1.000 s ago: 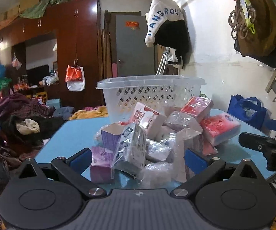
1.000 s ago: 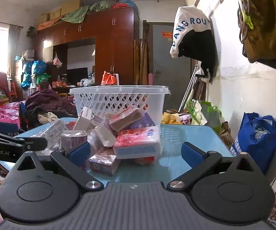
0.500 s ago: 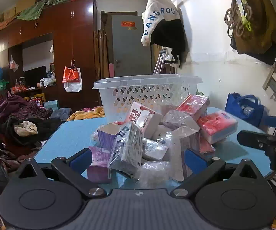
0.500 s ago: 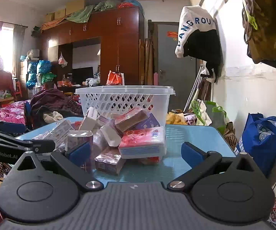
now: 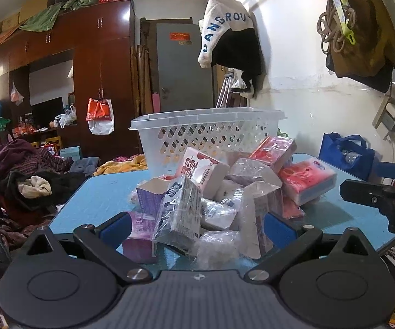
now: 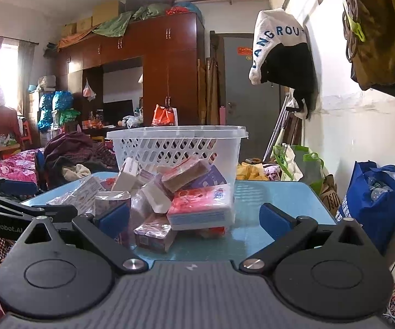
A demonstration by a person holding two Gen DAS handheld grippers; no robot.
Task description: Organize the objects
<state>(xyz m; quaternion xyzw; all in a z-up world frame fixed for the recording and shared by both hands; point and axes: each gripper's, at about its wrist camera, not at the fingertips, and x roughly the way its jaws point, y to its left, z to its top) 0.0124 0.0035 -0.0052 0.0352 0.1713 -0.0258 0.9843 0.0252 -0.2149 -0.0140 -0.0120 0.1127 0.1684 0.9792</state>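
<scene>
Your left gripper (image 5: 196, 226) & right gripper (image 6: 194, 216): black linkage arms w/ blue finger pads (image 5: 275, 226), silver pivot screws, round black discs at 7 and 5 o'clock, ribbed grey body at 6. White "GenRobot.AI" lettering on the black arm at 9 o'clock, right wrist view.

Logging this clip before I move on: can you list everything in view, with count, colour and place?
basket: one, white lattice plastic, far side of table behind the pile
packets and cartons: a heap, exact count unclear, red, pink, purple, white and clear-wrapped, mid-table
red tissue pack: one, on the pile's right side
table: one, blue top
wardrobe: one, dark red-brown, back wall
door: one, grey
blue bag: one, on the floor to the right
left tool: open, at the pile
right tool: open, at the pile
</scene>
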